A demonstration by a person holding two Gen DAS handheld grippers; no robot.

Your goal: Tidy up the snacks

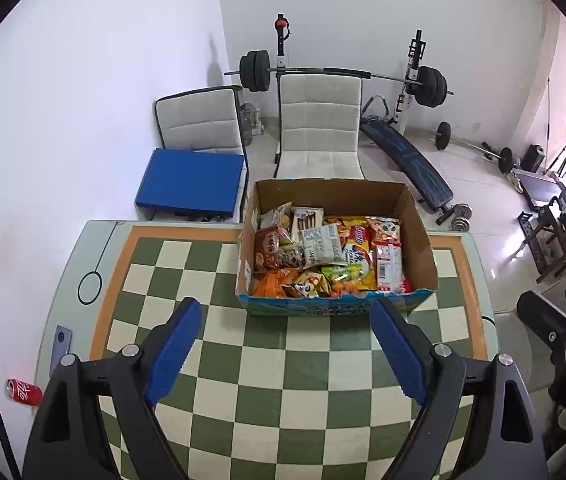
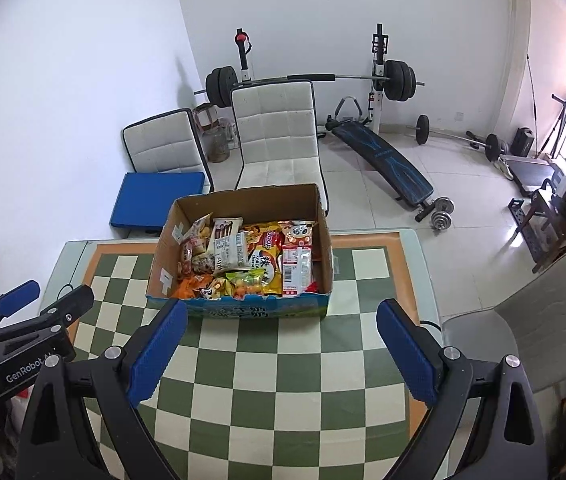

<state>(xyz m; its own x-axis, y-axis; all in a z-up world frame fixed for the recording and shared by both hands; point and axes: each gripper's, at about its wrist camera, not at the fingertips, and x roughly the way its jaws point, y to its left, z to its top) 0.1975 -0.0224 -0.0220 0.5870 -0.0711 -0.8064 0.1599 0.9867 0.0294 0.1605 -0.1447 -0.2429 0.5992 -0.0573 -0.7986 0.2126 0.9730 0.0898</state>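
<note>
An open cardboard box stands at the far side of the green-and-cream chequered table. It holds several snack packets, in orange, yellow, white and red wrappers. My left gripper hovers over the table just short of the box's near wall, open, with nothing between its blue pads. My right gripper hangs likewise in front of the box, open and empty. Each gripper shows at the edge of the other's view: the right gripper, the left gripper.
Two white chairs stand behind the table, one bearing a blue cushion. A barbell rack and sit-up bench fill the back. A red can and a phone lie at the left. A grey chair stands right.
</note>
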